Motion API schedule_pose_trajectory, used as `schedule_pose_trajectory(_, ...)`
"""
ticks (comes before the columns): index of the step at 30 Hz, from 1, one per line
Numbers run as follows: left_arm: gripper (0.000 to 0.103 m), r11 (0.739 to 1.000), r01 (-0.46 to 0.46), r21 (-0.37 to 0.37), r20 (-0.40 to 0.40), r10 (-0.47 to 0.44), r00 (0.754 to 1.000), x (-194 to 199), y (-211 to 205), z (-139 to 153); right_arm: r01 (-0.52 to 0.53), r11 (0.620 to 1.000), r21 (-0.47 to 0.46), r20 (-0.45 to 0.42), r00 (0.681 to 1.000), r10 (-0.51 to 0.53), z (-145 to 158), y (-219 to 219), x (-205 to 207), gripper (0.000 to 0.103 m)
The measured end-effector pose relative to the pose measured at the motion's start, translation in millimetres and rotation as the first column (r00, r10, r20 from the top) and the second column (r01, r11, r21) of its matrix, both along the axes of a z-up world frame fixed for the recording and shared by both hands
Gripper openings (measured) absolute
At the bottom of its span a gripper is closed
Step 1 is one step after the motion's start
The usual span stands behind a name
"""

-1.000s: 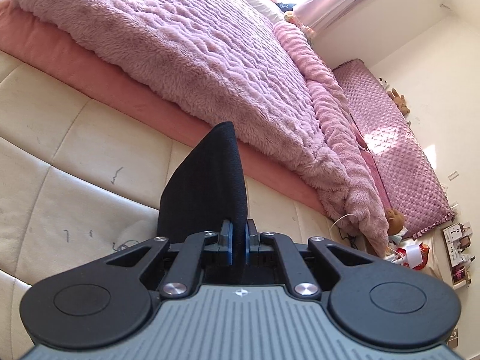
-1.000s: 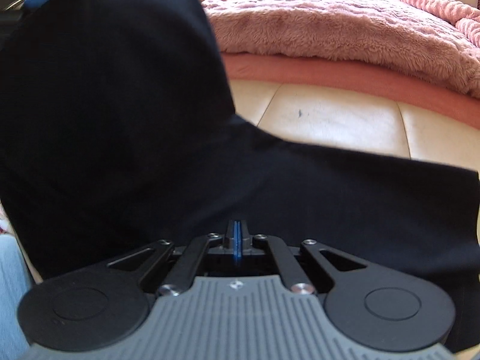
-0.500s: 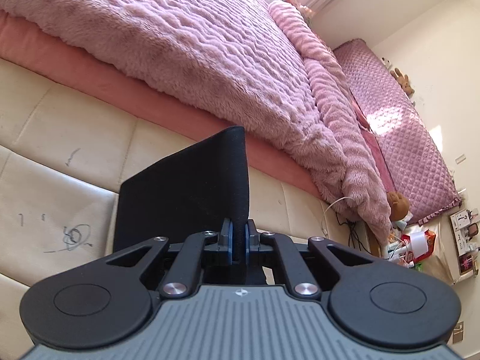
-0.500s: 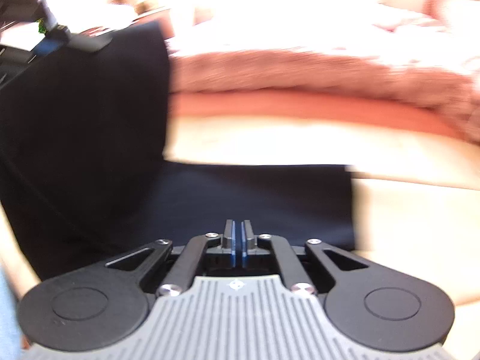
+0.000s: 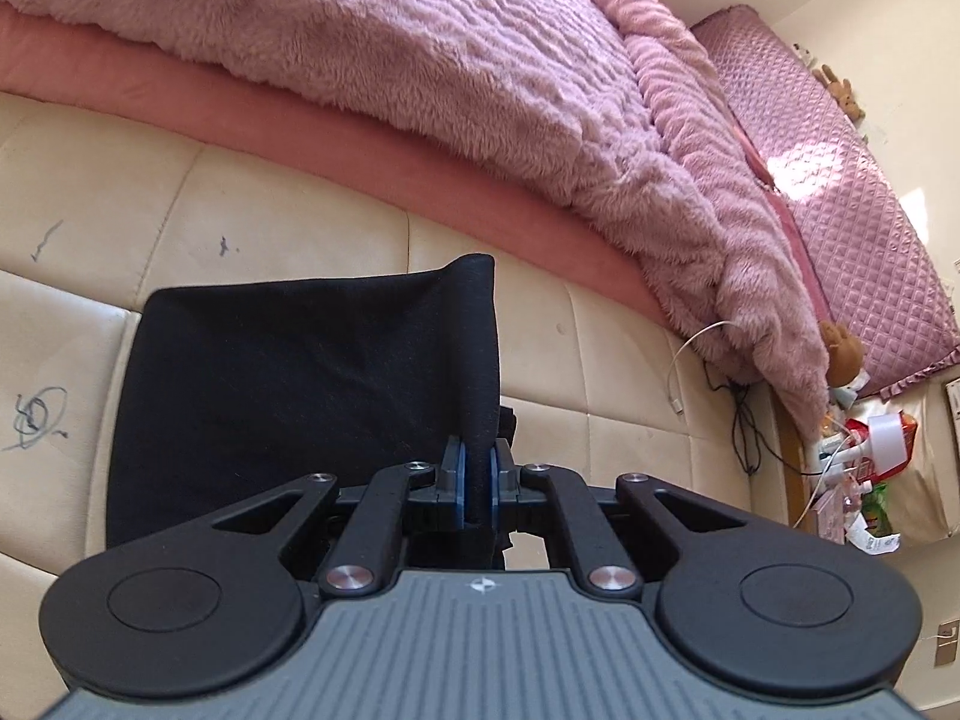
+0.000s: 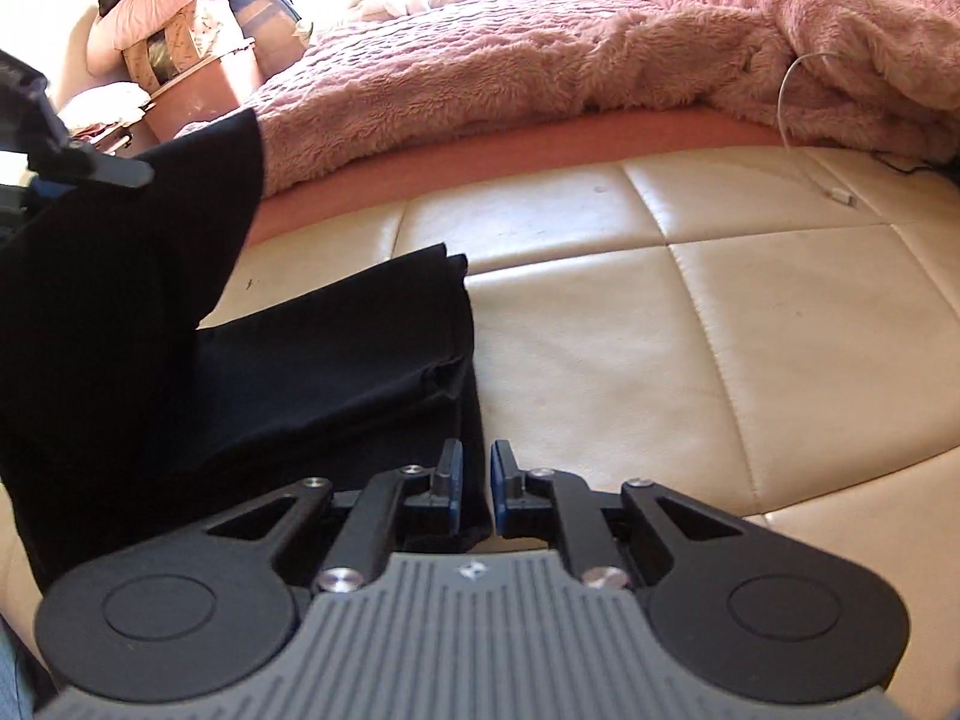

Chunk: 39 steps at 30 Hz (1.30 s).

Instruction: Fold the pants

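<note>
We see the left gripper (image 5: pixel 477 480) clamped on the black pants (image 5: pixel 288 372), draped at 12 o'clock over the cream cushion (image 6: pixel 660 330). The right gripper (image 6: pixel 476 483) has just been opening; the hem sits between its pads, seemingly loose.

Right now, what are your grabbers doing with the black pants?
Left gripper clamped on the black pants. Right gripper jaws just opening, cloth edge loose between. White cable clear of the fold.

A fluffy pink blanket (image 5: pixel 420 60) drapes over a salmon mattress edge (image 5: pixel 336 126); a white charging cable (image 6: pixel 804 120) trails onto cream quilted leather (image 6: pixel 690 330).
</note>
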<state>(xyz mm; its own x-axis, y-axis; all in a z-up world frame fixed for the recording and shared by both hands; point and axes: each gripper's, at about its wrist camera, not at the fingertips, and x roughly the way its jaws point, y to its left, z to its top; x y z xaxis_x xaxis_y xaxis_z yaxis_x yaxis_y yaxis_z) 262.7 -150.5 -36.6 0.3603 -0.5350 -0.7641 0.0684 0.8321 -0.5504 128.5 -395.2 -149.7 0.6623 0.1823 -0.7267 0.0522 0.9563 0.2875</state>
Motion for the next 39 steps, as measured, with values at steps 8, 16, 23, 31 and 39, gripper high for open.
schedule_pose_trajectory(8,0.007,0.999,0.008,0.043,-0.066,-0.005,0.998,8,-39,-30,-0.003,0.996,0.087,-0.011,1.000,0.004,-10,-3,0,0.007)
schedule_pose_trajectory(16,0.007,0.999,0.033,0.038,-0.141,-0.028,0.990,14,-72,-66,-0.011,0.994,0.105,-0.012,1.000,0.012,-15,-2,1,0.006)
schedule_pose_trajectory(23,0.018,0.994,0.044,-0.098,-0.237,-0.066,0.969,19,-72,-88,-0.014,0.995,0.100,-0.014,1.000,0.015,-15,-1,2,0.006)
schedule_pose_trajectory(31,0.018,0.994,0.087,-0.071,-0.104,-0.094,0.990,7,-29,-57,0.052,0.997,0.060,0.013,0.999,-0.053,12,-11,-8,0.007)
schedule_pose_trajectory(39,0.018,0.975,0.129,0.180,0.101,-0.149,0.984,-19,25,-38,-0.041,0.999,0.022,0.095,0.995,0.038,49,15,-16,0.007)
